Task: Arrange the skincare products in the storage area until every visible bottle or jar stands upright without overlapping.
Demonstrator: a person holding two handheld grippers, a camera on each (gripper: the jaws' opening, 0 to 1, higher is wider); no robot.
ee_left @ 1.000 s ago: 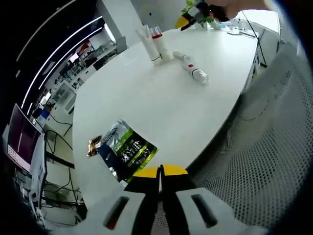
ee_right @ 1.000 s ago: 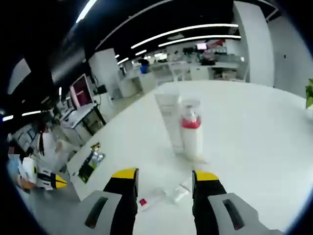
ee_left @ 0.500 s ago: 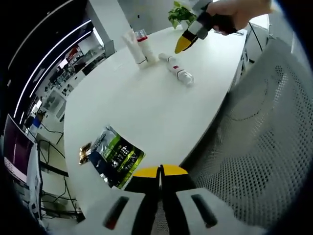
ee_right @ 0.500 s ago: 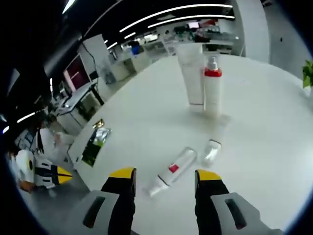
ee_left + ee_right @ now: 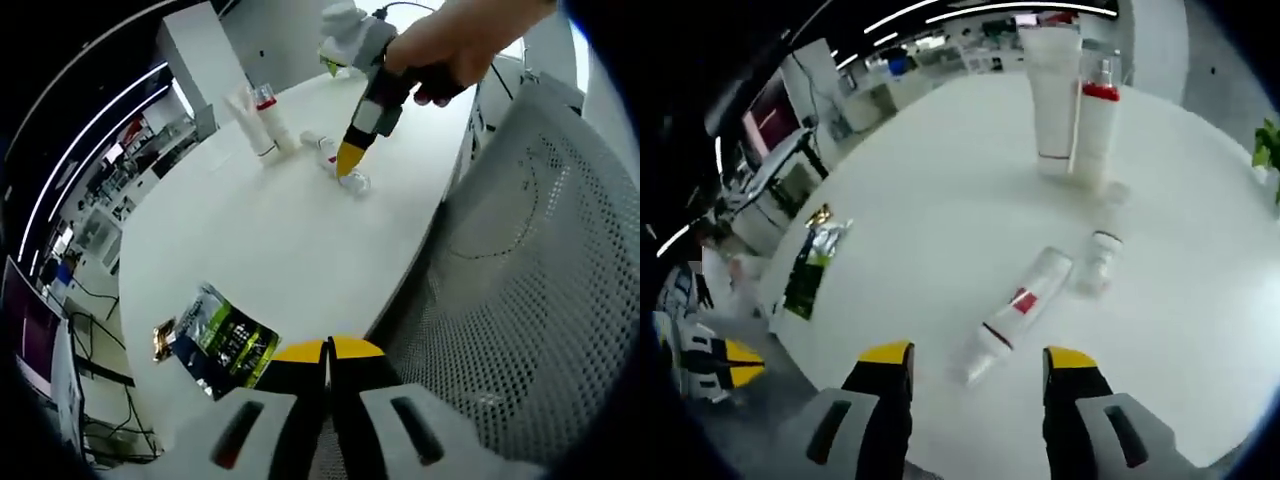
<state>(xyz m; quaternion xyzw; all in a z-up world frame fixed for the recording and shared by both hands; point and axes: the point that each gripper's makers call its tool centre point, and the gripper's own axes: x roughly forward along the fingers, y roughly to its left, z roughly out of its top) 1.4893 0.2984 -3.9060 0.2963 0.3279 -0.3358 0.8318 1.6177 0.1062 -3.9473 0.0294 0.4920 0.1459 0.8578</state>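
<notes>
My right claw [image 5: 975,365] is spread above the fallen bottle [image 5: 1018,310]; my left claw [image 5: 328,352] is pressed together.

I am working in an open-plan office: rows of desks with monitors [image 5: 768,112], strip ceiling lights [image 5: 95,135], a mesh chair [image 5: 520,300].

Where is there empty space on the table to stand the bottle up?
Bare white tabletop lies between the fallen white bottle with a red label and the green snack packet. It is crowded by the upright white tube and red-collared spray bottle.
</notes>
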